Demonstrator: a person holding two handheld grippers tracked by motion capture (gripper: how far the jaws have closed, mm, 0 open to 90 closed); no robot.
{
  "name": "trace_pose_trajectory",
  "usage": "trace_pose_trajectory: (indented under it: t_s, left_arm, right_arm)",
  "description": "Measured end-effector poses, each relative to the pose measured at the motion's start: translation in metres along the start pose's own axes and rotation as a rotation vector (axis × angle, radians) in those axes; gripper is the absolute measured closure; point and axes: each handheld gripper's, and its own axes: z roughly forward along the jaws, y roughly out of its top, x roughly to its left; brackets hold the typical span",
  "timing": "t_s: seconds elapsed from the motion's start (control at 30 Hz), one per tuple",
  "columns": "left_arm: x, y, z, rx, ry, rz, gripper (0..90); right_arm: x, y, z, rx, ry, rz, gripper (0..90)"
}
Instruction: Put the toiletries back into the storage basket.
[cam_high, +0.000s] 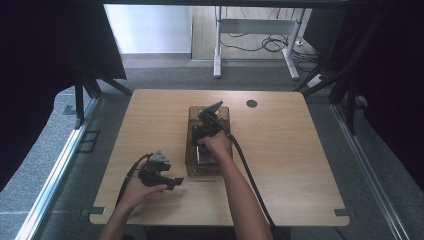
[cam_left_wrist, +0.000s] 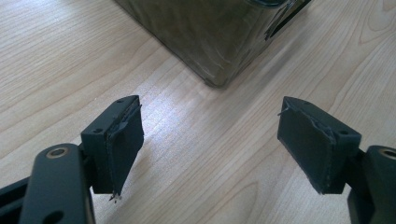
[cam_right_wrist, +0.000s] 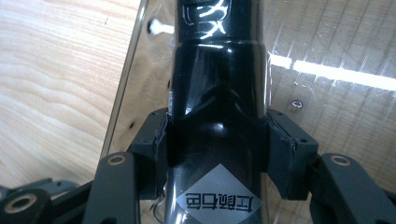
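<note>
- I have the right gripper clamped on a black bottle, one pad pressed on each side of its glossy body just above a grey diamond label.
- The bottle lies inside the clear box, over the box's transparent floor; I cannot tell whether it rests on that floor or hangs just above it.
- In the high view the right gripper sits over the middle of the box, with the hand behind it on the near side.
- The left gripper idles with its jaws spread wide and nothing between them, hovering over the table just off the box's near corner.
- From above, the left gripper is beside the box's near left end, apart from it.
- My read: this is the bottle-in-box step, either placing or lifting out; the pictures alone don't settle which.
- Next move, as I judge it: if lifting, I rise straight so the bottle clears the box walls; if placing, I ease down until it rests, then release.
- The left gripper could steady the box wall should it shift.
</note>
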Motion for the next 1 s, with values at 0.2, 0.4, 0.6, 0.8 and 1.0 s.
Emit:
trace_pose_trajectory:
  t_s: [0.2, 0.4, 0.6, 0.8, 1.0]
  left_arm:
    - [0.000, 0.000, 0.000, 0.002, 0.002, 0.009, 22.9]
    - [-0.001, 0.000, 0.001, 0.003, 0.001, 0.010, 22.9]
    - [-0.001, 0.001, 0.000, -0.003, -0.001, 0.010, 22.9]
    - [-0.001, 0.002, 0.000, -0.002, -0.003, 0.014, 22.9]
    - [-0.001, 0.003, 0.000, -0.008, -0.007, 0.015, 22.9]
  right_arm:
    - [-0.001, -0.003, 0.006, 0.010, 0.005, 0.031, 45.3]
    - [-0.001, -0.004, 0.010, 0.005, 0.017, 0.065, 45.3]
    - [-0.002, -0.007, 0.013, 0.006, 0.019, 0.101, 45.3]
    - [0.001, -0.010, 0.016, 0.007, 0.020, 0.125, 45.2]
    - [0.000, -0.013, 0.019, 0.015, 0.013, 0.138, 45.1]
